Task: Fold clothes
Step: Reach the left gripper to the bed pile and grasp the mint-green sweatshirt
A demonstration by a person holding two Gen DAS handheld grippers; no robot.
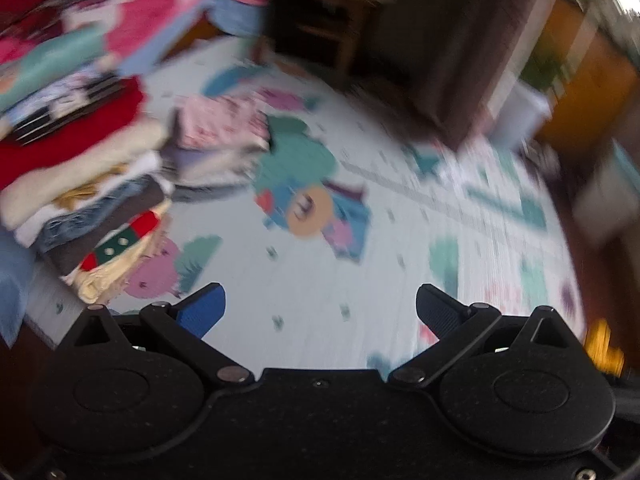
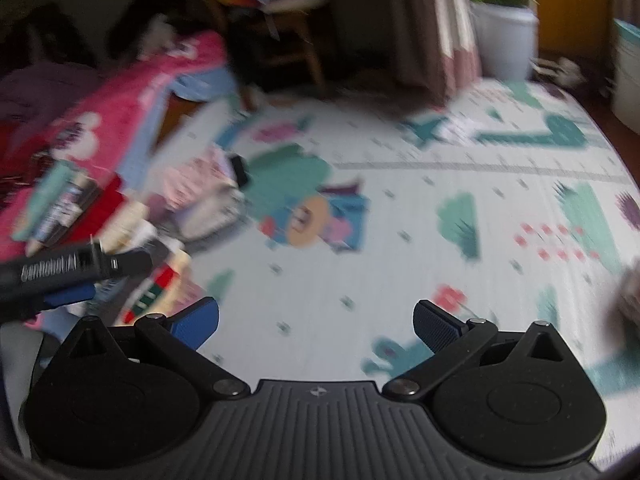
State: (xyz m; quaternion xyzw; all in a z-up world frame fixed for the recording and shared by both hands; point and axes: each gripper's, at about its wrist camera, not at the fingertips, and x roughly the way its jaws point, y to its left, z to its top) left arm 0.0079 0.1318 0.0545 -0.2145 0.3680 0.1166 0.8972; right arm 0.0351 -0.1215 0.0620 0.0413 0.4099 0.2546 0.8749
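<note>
**Both grippers spread and empty above the play mat, folded stacks at the left**

At the far left of the left wrist view, a pink blanket (image 1: 172, 4) with a blue edge lies along the top corner. Below it stands a tall stack (image 1: 80, 184) of folded clothes on the mat's left edge: a red piece on top with a striped item on it, then cream, white, denim, grey, and a cream piece with red and green patches at the bottom. Just beside it, to the right, sits a lower pile (image 1: 220, 136) topped by a pink patterned garment. Both views are blurred, so finer detail cannot be told.

The mat (image 1: 360, 272) fills the middle, pale with cartoon prints: a teal shape and a round orange figure near its centre, small trees and dots around. The left gripper (image 1: 320, 312) hangs over bare mat, jaws wide apart, nothing between them.

In the right wrist view, the left gripper's dark body (image 2: 76, 272) reaches in from the left edge, in front of the tall stack. The right gripper (image 2: 316, 322) is also over bare mat, jaws wide apart and empty. Further right, beyond the mat, a curtain (image 2: 440, 32) hangs and a white pot (image 2: 504, 40) holds a green plant.
</note>
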